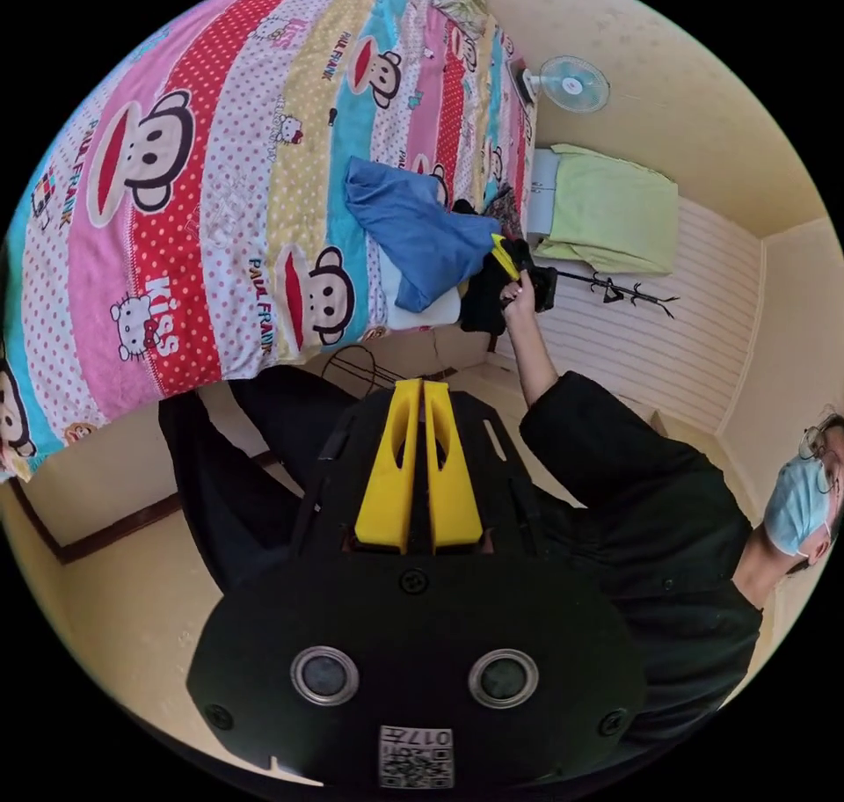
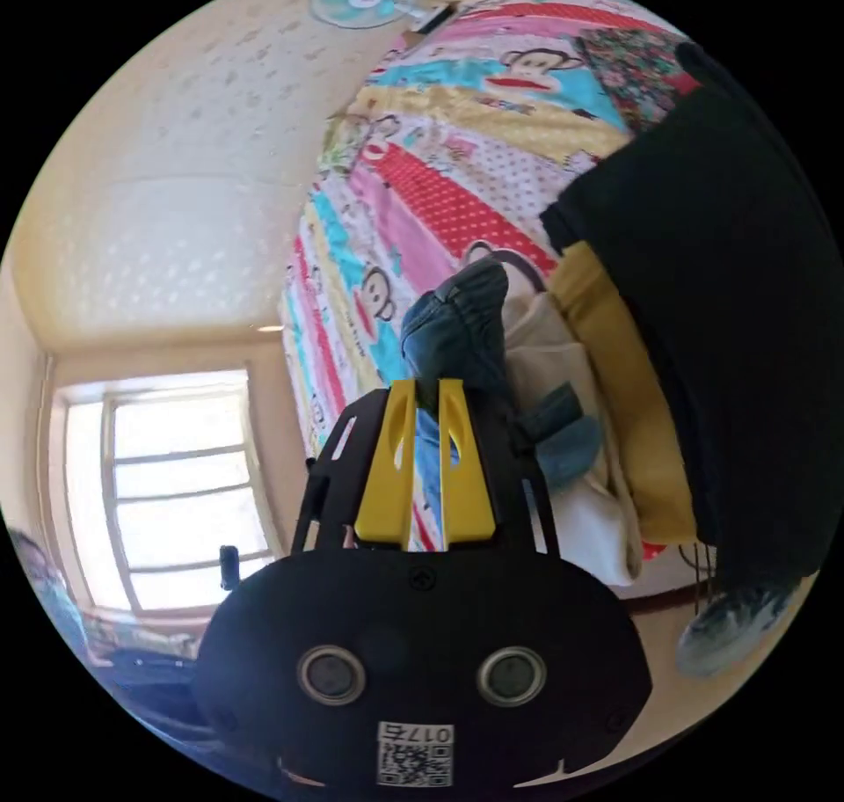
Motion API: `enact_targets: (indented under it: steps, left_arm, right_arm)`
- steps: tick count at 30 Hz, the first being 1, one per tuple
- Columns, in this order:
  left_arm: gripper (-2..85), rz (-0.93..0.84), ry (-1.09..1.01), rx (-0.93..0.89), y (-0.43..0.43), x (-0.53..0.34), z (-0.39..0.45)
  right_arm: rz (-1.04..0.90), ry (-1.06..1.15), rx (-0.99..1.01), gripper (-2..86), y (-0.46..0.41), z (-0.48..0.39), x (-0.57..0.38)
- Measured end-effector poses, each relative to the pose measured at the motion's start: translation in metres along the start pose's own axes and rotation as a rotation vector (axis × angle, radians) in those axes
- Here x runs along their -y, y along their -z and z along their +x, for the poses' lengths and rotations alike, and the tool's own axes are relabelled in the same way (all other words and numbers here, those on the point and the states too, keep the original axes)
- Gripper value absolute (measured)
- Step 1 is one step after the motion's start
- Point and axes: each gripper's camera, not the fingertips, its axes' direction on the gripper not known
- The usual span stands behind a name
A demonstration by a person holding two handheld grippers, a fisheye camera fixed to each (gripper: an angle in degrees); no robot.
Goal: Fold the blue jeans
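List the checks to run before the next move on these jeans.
1. Right tongs grip the blue jeans: ok, denim sits between the jaws.
2. Left tongs free for a second hold: ok, shut on nothing, held off the bed's edge.
3. Jeans spread flat: not ok, bunched up on the bedspread.
4. Jeans apart from other clothes: not ok, a white garment, a yellow garment and a black garment lie close beside them.
5. Waistband and hems located: cannot tell.
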Motion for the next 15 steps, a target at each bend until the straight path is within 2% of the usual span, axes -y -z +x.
enact_targets:
  steps: [2, 4, 9, 12, 14, 15]
  left_arm:
    - [0.1, 0.033, -0.065, -0.038, 0.007, 0.005, 0.018]
    - [3.4, 0.083, -0.18, -0.088, 0.019, 0.014, 0.044]
    - [14.8, 0.163, -0.273, 0.003, 0.026, 0.04, 0.083]
    - [18.7, 0.115, -0.191, 0.038, 0.003, 0.067, 0.075]
    - [17.4, 0.089, -0.063, 0.038, -0.012, 0.08, 0.053]
    - [13.8, 0.092, 0.068, 0.058, -0.016, 0.082, 0.033]
  right_arm:
    - [-0.143, 0.198, 0.2, 3.0, -0.01, -0.044, -0.019]
    - [-0.27, 0.328, 0.293, 2.7, -0.024, -0.077, -0.04]
    - [-0.508, 0.491, 0.409, 2.4, -0.079, -0.142, -0.108]
    - [-0.635, 0.538, 0.402, 2.3, -0.123, -0.17, -0.155]
    - [-0.703, 0.557, 0.357, 2.2, -0.151, -0.182, -0.188]
    - [-0.704, 0.551, 0.333, 2.2, -0.155, -0.182, -0.194]
